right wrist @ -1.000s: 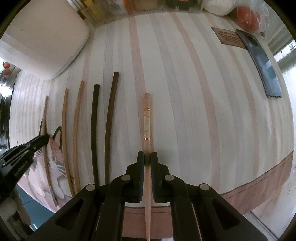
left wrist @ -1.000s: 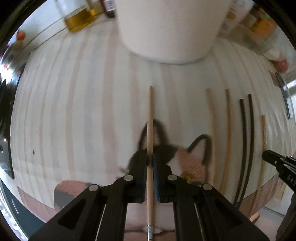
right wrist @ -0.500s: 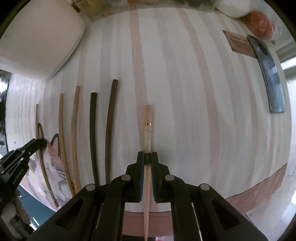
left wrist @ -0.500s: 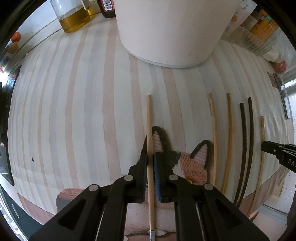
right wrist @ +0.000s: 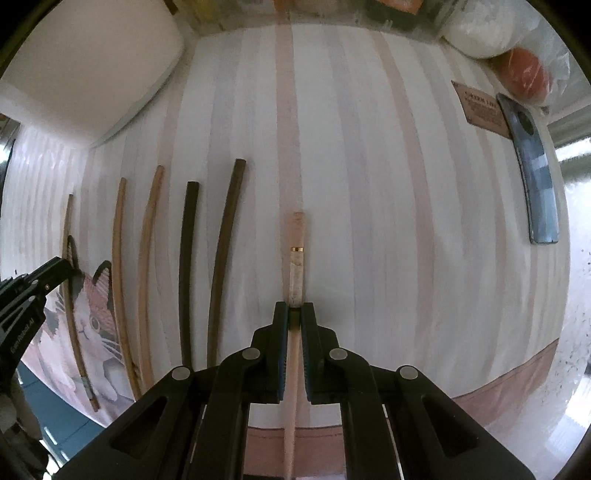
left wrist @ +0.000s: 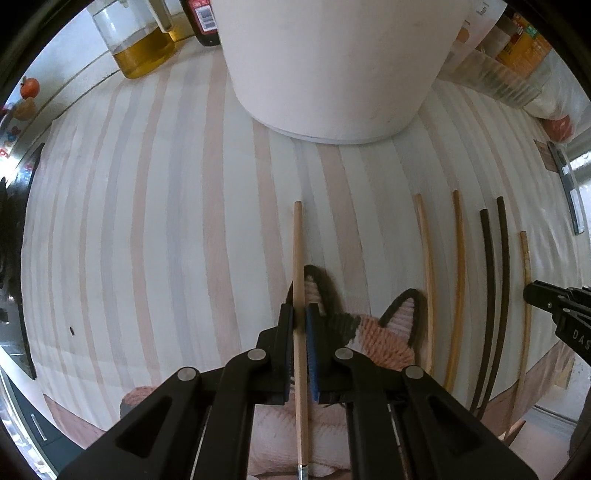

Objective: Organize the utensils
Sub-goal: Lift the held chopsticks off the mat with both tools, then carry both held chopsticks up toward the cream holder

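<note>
My left gripper (left wrist: pixel 299 314) is shut on a plain light wooden chopstick (left wrist: pixel 297 254) with a metal tip, held over the striped cloth and its cat picture (left wrist: pixel 376 332). My right gripper (right wrist: pixel 294 314) is shut on a pale chopstick with a gold band (right wrist: pixel 296 243). Between them lie two tan chopsticks (right wrist: pixel 147 236) and two dark chopsticks (right wrist: pixel 221 236), side by side on the cloth. They also show at the right of the left wrist view (left wrist: pixel 491 280). The right gripper's tip (left wrist: pixel 546 299) appears there, and the left gripper's tip (right wrist: pixel 51 273) in the right wrist view.
A big white container (left wrist: pixel 340 66) stands just beyond the chopsticks. An oil jar (left wrist: pixel 140 40) and a dark bottle (left wrist: pixel 203 22) stand at the back left. A phone (right wrist: pixel 532 166), a card (right wrist: pixel 480 110) and bagged food (right wrist: pixel 524 74) lie at the right.
Both grippers have pulled back and up with their chopsticks still held. The container and back-row jars show more fully in the left wrist view.
</note>
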